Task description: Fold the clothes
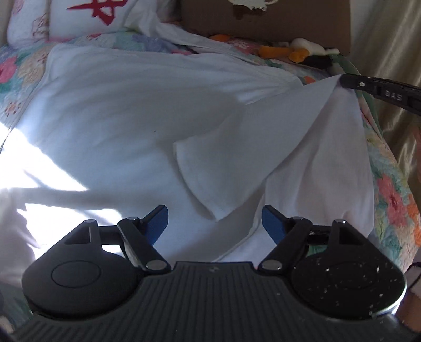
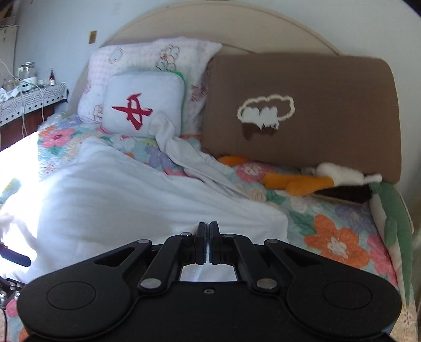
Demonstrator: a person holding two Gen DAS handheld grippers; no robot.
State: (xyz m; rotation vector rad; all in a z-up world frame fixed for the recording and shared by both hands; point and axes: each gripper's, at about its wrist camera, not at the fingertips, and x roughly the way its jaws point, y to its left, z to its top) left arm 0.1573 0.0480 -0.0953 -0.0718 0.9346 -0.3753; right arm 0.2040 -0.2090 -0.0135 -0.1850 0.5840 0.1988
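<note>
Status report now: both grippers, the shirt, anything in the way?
Left gripper open above white shirt. Right gripper shut on shirt's edge, lifting it. Stuffed toy far off.

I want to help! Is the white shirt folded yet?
Partly: the right tool lifts one side of the white shirt over; the rest lies spread.

Floral quilt point(image 2: 336, 236) covers the bed, curved cream headboard point(image 2: 236, 18) behind it. Against the headboard: pink-patterned pillow point(image 2: 168, 56), small white cushion with a red character point(image 2: 143, 104) leaning in front of it, brown cushion with a white cloud motif point(image 2: 329, 113) to its right. Plush toy with orange and white parts point(image 2: 310, 181) lies at the brown cushion's base; side table with patterned cloth, jars, 1 bottle point(image 2: 29, 92) stands far left.
</note>
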